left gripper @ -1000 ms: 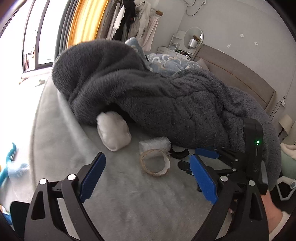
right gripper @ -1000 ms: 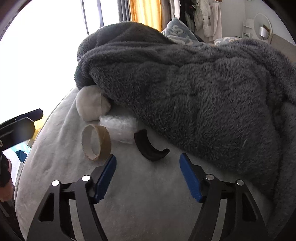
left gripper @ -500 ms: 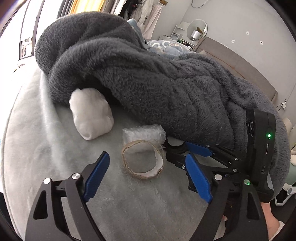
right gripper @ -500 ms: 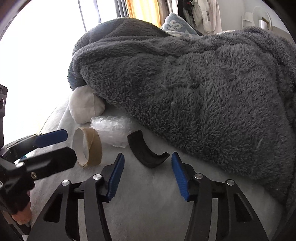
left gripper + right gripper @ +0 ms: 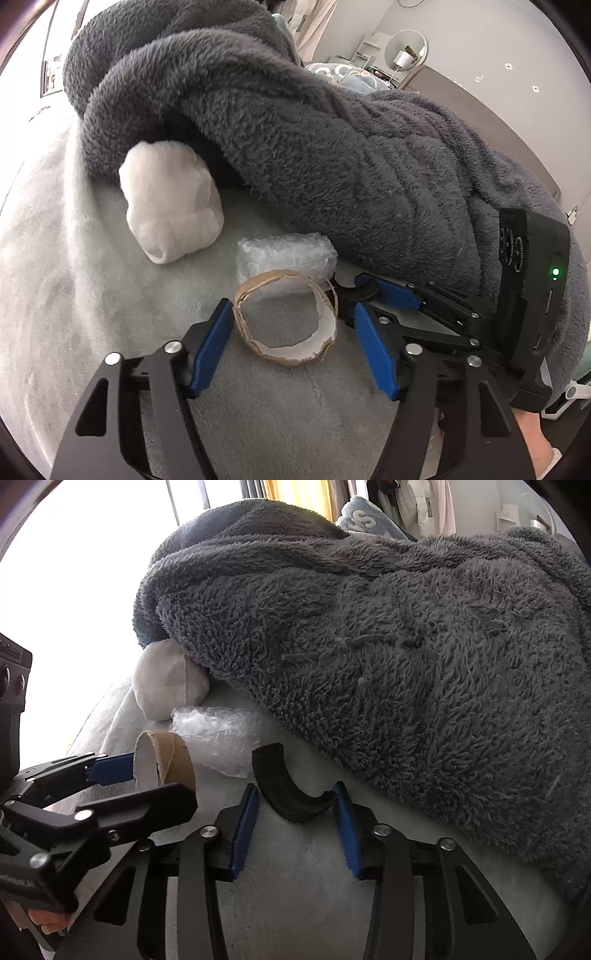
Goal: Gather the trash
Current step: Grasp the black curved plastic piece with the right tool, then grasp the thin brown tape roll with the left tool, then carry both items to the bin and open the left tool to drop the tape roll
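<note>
Tongs closing since a second ago: left tongs (image 5: 291, 349) around cardboard tape core (image 5: 286, 317), right tongs (image 5: 295, 821) around black curved piece (image 5: 284, 790), neither gripped yet.

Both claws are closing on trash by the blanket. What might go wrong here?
The cardboard ring is thin and torn; the closing left claw may crush it. The black curved piece may pivot out as the right claw closes on it. The claws sit close together and may collide.

A heaped dark grey fleece blanket (image 5: 332, 147) covers the pale grey plush bed (image 5: 74, 295); far right, a taupe padded headboard (image 5: 491, 122) meets the white wall (image 5: 480, 37)
</note>
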Demonstrator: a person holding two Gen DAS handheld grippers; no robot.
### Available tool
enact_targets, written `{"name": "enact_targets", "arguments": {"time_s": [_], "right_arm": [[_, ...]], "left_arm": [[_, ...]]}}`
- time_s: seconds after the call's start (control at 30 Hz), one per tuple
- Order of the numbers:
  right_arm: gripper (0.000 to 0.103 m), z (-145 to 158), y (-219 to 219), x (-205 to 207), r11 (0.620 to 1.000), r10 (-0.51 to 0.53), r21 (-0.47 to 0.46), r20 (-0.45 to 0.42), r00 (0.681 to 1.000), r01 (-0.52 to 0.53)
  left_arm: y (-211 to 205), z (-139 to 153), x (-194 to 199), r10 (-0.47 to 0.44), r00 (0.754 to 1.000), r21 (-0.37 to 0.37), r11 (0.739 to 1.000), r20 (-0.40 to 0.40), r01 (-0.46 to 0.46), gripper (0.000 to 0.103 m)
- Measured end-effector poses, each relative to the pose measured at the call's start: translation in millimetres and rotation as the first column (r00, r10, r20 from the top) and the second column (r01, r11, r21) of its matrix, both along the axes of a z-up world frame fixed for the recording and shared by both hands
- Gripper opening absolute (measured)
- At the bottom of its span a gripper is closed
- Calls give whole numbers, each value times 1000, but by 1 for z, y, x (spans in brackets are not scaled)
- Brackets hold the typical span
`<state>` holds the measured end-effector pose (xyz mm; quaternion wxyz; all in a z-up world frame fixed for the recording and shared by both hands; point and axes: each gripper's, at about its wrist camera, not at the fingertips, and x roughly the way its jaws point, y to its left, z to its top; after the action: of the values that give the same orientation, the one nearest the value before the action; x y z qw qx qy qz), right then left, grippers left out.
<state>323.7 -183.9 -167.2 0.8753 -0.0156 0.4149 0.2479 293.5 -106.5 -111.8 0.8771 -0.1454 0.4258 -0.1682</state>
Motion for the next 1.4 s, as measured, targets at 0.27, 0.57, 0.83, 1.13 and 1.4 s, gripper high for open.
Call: {"name": "enact_targets", "arguments": {"time_s": [0.27,0.57,0.83,1.13,1.4], "right_arm": [[27,8,-7,-6,1000,-5,8,24,1000,4],[19,17,-17,-13,999,-37,15,29,999,37],[19,26,-25,-34,997,-72,21,27,997,71],[19,51,-17,-69,997,-74,11,40,996,74],[19,75,5,-99,996,-79,37,51,996,78]], "left_arm": [[8,-8,4,16,999,-37,999,-34,-18,54],[20,-3,-7,4,1000,-64,998,-11,-5,52],[31,9,-23,9,1000,-35,999,21,-8,52],[51,25,-47,25,998,19,999,59,-26,52],[78,35,-71,39,995,78,996,90,-46,52]]}}
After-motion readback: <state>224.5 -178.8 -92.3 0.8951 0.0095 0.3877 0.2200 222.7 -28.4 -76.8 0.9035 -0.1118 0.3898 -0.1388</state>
